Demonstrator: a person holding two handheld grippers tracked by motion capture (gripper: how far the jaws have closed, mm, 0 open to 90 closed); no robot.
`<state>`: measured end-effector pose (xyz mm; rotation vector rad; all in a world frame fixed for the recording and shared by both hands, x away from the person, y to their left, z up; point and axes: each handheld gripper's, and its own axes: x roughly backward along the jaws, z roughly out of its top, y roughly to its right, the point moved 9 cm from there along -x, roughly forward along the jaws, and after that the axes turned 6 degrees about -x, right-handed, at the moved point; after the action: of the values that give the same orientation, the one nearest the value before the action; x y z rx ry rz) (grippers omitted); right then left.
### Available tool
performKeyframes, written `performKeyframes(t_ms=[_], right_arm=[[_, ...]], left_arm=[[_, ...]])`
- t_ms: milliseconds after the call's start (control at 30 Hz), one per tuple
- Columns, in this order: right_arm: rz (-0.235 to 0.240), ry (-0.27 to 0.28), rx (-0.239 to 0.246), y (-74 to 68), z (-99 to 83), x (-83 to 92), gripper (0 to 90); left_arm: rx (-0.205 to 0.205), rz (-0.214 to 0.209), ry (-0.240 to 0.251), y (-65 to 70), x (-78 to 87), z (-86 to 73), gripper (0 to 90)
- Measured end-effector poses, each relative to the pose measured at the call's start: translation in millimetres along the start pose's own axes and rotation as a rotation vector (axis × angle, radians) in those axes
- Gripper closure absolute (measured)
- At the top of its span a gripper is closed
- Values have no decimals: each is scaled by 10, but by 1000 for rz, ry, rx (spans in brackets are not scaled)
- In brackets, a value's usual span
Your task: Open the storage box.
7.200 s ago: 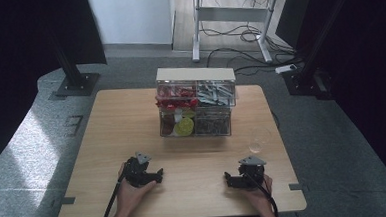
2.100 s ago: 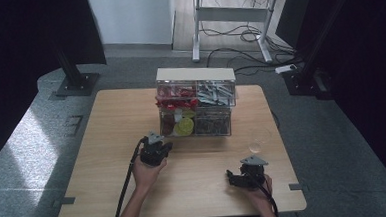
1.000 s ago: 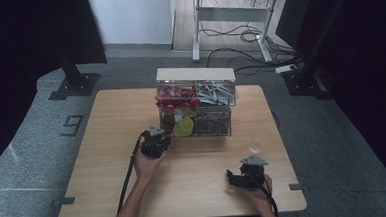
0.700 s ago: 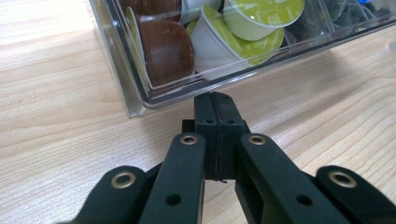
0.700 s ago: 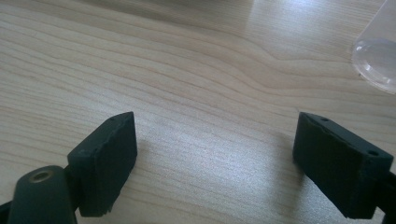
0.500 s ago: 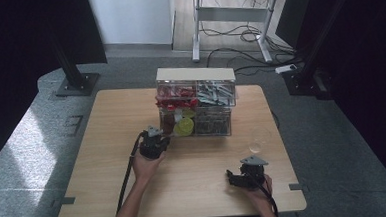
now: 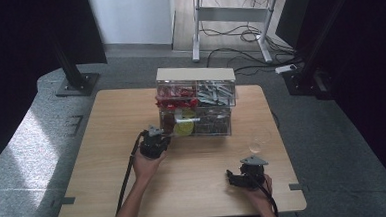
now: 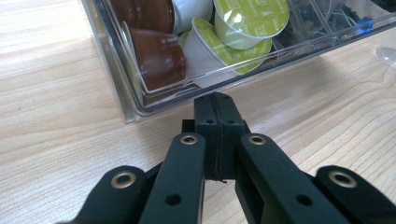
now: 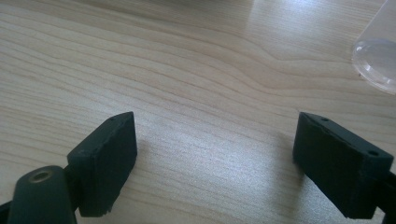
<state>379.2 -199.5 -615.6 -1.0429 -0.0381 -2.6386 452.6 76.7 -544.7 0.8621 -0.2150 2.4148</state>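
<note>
A clear plastic drawer organiser (image 7: 195, 101) stands at the back middle of the wooden table (image 7: 108, 158). Its lower left drawer (image 8: 140, 100) holds brown and green-lidded coffee capsules (image 8: 247, 21). My left gripper (image 7: 154, 143) is shut with nothing between its jaws, and its tip (image 8: 215, 105) sits just in front of that drawer's near corner. My right gripper (image 7: 244, 176) rests near the table's front right, open over bare wood (image 9: 210, 154).
A clear glass (image 7: 258, 141) stands on the table just beyond the right gripper, and its rim (image 9: 376, 60) shows at the upper right of the right gripper view. The organiser's upper drawers hold red items (image 7: 175, 95) and grey parts (image 7: 214, 93). Cables trail from both grippers.
The left gripper has moved forward from the front left of the table up to the organiser's lower left drawer. The right gripper has stayed in place.
</note>
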Motion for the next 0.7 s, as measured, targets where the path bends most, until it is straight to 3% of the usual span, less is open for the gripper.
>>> performKeyframes(t_ms=[700], right_arm=[[-2,0,-2,2,0,0,136]], left_arm=[[-3,-1,16,7,80,79,900]])
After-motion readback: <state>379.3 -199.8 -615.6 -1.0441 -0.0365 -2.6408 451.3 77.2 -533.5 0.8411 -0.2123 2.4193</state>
